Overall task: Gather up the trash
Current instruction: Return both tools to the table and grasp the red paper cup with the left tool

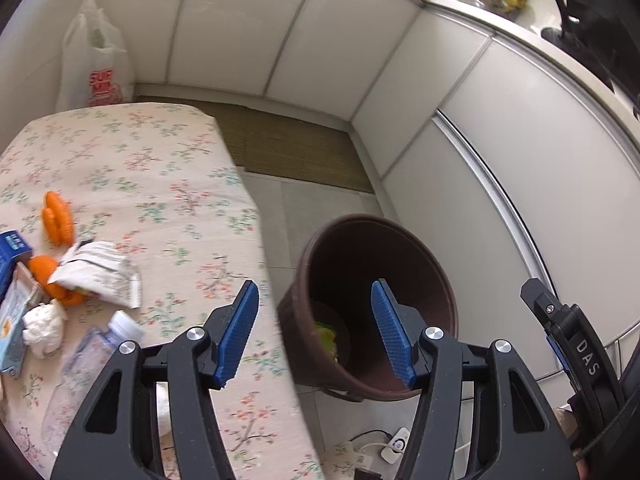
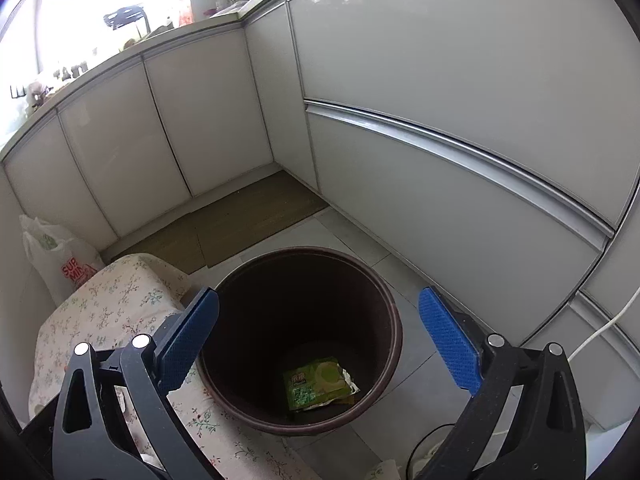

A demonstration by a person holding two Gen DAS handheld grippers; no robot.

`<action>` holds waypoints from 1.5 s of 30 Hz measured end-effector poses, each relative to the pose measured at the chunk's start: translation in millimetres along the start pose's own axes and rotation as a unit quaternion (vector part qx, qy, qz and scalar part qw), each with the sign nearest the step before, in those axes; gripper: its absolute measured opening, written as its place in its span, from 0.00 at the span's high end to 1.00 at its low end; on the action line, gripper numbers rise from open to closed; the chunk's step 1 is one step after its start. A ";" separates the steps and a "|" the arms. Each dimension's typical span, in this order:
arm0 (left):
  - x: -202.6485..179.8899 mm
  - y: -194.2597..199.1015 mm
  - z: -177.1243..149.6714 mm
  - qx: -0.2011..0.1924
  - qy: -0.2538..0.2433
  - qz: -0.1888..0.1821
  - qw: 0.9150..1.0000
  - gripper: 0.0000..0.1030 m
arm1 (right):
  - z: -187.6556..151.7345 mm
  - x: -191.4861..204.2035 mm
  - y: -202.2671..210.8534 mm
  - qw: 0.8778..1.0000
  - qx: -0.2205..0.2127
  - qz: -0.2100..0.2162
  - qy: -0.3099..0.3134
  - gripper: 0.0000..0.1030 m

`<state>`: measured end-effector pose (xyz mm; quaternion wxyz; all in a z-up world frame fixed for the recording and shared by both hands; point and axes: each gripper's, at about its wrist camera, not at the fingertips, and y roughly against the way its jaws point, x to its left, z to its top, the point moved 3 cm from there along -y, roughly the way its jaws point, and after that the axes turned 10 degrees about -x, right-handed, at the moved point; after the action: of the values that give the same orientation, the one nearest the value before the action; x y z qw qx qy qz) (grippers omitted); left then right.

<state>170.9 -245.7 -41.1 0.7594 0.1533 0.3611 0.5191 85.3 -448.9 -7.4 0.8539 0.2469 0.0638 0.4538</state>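
- Right gripper (image 2: 320,340): jaws spread wide and empty, held above the brown bin (image 2: 394,320) on the floor; one green wrapper (image 2: 318,386) is seen lying on the bin's bottom.
- Left gripper (image 1: 316,330): jaws likewise spread and empty, poised over the near right edge of the floral-covered table (image 1: 160,168).
- Remaining trash at the table's left: crumpled white packet (image 1: 100,270), orange peel (image 1: 58,218), tissue wad (image 1: 44,326), clear plastic bottle (image 1: 92,356), blue carton (image 1: 12,256).
- Risk: light packets may be pinched by a corner and slip out before the bin is reached.
- Risk: the bottle may be rolled off the table by a glancing finger.
- Risk: items released over the gap between table and bin may be dropped onto the floor.
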 end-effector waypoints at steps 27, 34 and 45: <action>161.1 131.7 -9.1 -0.093 0.043 0.143 0.984 0.43 | -75.7 177.8 74.6 0.973 -0.032 0.162 0.163 0.07; 200.4 171.5 -20.7 -0.135 0.055 0.201 0.969 0.35 | -98.8 220.6 93.9 0.959 -0.031 0.205 0.191 0.07; 262.7 211.7 -50.4 -0.155 0.090 0.289 0.940 0.14 | -132.3 272.9 120.9 0.938 -0.032 0.250 0.239 0.07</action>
<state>44.4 70.9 -49.6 0.5552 0.0841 0.2826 0.7777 109.7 -124.4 -33.1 0.6802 0.1115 0.1877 0.6998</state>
